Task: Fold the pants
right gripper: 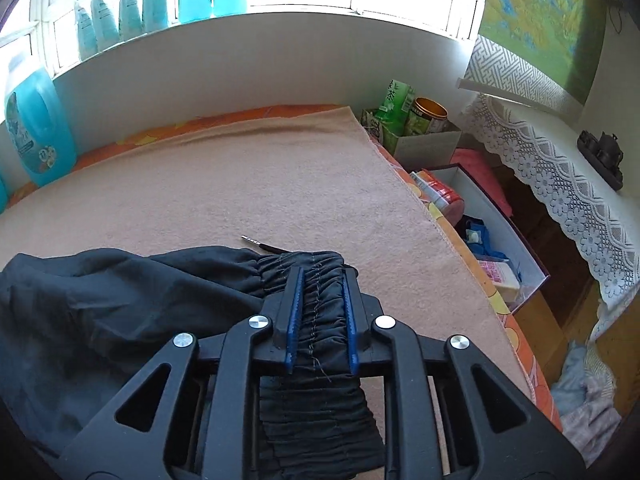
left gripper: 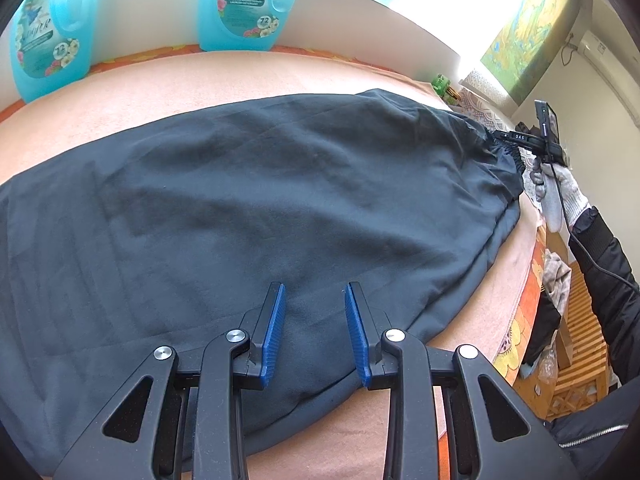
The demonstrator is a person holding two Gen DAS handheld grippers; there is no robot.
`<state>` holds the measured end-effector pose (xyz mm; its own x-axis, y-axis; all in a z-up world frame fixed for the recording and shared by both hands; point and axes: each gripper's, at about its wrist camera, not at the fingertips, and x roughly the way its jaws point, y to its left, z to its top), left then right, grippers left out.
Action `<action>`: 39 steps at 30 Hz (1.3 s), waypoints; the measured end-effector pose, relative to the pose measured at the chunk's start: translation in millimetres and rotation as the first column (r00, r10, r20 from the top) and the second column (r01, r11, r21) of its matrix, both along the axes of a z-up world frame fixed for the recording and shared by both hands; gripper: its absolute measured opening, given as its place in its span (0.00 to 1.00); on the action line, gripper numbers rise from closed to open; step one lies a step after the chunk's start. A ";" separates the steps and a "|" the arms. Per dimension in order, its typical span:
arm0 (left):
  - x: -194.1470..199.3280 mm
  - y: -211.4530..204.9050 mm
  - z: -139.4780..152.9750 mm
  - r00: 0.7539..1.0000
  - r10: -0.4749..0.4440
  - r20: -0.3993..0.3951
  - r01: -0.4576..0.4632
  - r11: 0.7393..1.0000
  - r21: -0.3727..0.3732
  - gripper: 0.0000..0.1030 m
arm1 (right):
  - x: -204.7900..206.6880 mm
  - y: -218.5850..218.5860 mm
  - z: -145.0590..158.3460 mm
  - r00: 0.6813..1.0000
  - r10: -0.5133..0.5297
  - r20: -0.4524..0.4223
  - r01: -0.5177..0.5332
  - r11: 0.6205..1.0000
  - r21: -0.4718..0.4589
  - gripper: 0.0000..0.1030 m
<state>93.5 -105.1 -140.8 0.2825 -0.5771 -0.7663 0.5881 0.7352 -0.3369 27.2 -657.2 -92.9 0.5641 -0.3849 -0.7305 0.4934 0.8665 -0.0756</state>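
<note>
Here the right gripper point(right gripper: 322, 276) is clamped on the pants' point(left gripper: 240, 200) waistband point(right gripper: 320, 312); the left gripper point(left gripper: 315, 292) straddles the pants' near edge, pads apart.

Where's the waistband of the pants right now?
Right wrist view, bottom centre: the elastic waistband is clamped in the right gripper, at the right end of the pants, above the beige blanket.

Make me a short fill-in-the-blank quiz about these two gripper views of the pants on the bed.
1. The right gripper is clamped on the gathered elastic ____ of the dark pants.
2. The left gripper has its jaws apart over the pants, gripping ____.
3. The detergent bottles by the wall are ____ in colour.
4. The pants lie on a ____ blanket.

Missing words: waistband; nothing; blue; pink
</note>
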 end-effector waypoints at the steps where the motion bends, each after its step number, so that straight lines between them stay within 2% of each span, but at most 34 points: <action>1: -0.4 -0.5 1.2 1.000 0.000 -0.005 0.000 1.000 -0.005 0.28 | -6.3 -4.1 1.0 0.999 -0.019 0.028 0.018 0.999 0.028 0.26; 4: -4.8 -8.8 11.0 1.000 -0.030 0.003 0.030 0.999 -0.024 0.28 | -30.9 -11.3 8.4 0.994 -0.054 0.091 0.044 0.993 0.107 0.28; 6: -9.3 -19.3 19.2 0.997 -0.068 0.033 0.068 0.997 -0.023 0.28 | -52.1 -10.8 14.6 0.987 -0.094 0.134 0.073 0.986 0.151 0.36; 7: -10.9 -25.1 22.7 0.995 -0.088 0.042 0.089 0.996 -0.026 0.28 | -63.8 -10.8 16.2 0.981 -0.115 0.157 0.083 0.977 0.199 0.41; 8: -12.5 -32.4 25.7 0.993 -0.108 0.046 0.109 0.994 -0.029 0.28 | -74.3 -9.5 16.1 0.977 -0.125 0.175 0.079 0.965 0.251 0.41; 10: -15.4 -50.1 28.3 0.986 -0.155 0.053 0.157 0.987 -0.027 0.28 | -89.1 -0.6 12.9 0.976 -0.122 0.182 0.060 0.948 0.313 0.41; 12: -19.9 -72.1 29.0 0.974 -0.215 0.064 0.216 0.976 -0.004 0.28 | -97.3 12.7 6.7 0.980 -0.118 0.162 0.060 0.944 0.324 0.41; 17: -30.2 -127.4 21.6 0.935 -0.348 0.065 0.345 0.937 0.054 0.28 | -105.6 22.0 -12.3 0.976 -0.130 0.175 0.042 0.900 0.435 0.41; 22: -42.4 -165.4 16.0 0.896 -0.436 0.084 0.425 0.897 0.117 0.28 | -97.9 13.5 -18.3 0.971 -0.159 0.178 0.054 0.873 0.484 0.41; 25: -47.4 -172.4 12.5 0.882 -0.460 0.100 0.442 0.882 0.161 0.28 | -99.8 6.6 -21.6 0.965 -0.204 0.162 0.094 0.854 0.512 0.41; 30: -53.8 -182.3 7.0 0.859 -0.497 0.124 0.462 0.857 0.231 0.28 | -118.6 8.5 -25.2 0.956 -0.235 0.175 0.101 0.825 0.555 0.41; 33: -51.0 -185.5 1.8 0.855 -0.500 0.134 0.458 0.851 0.256 0.28 | -113.9 7.9 -31.8 0.959 -0.234 0.161 0.109 0.826 0.553 0.41; 35: -46.2 -185.1 1.1 0.863 -0.488 0.133 0.450 0.861 0.239 0.28 | -107.1 5.8 -35.5 0.959 -0.239 0.152 0.120 0.830 0.545 0.41; 37: -42.4 -183.7 2.0 0.870 -0.476 0.129 0.443 0.870 0.218 0.17 | -100.7 4.7 -35.6 0.959 -0.238 0.152 0.124 0.837 0.532 0.41; 38: -40.9 -182.9 2.4 0.873 -0.471 0.129 0.439 0.873 0.214 0.07 | -97.7 4.9 -35.0 0.961 -0.234 0.150 0.123 0.842 0.525 0.41; 39: -40.1 -182.2 3.1 0.874 -0.467 0.133 0.436 0.875 0.210 0.06 | -95.6 5.6 -34.4 0.962 -0.231 0.147 0.124 0.847 0.518 0.41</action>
<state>53.4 -287.3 -137.7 0.1593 -0.5410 -0.8258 0.9068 0.4109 -0.0943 -68.4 -651.6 -127.3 0.6734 -0.1056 -0.7317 0.6002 0.6560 0.4577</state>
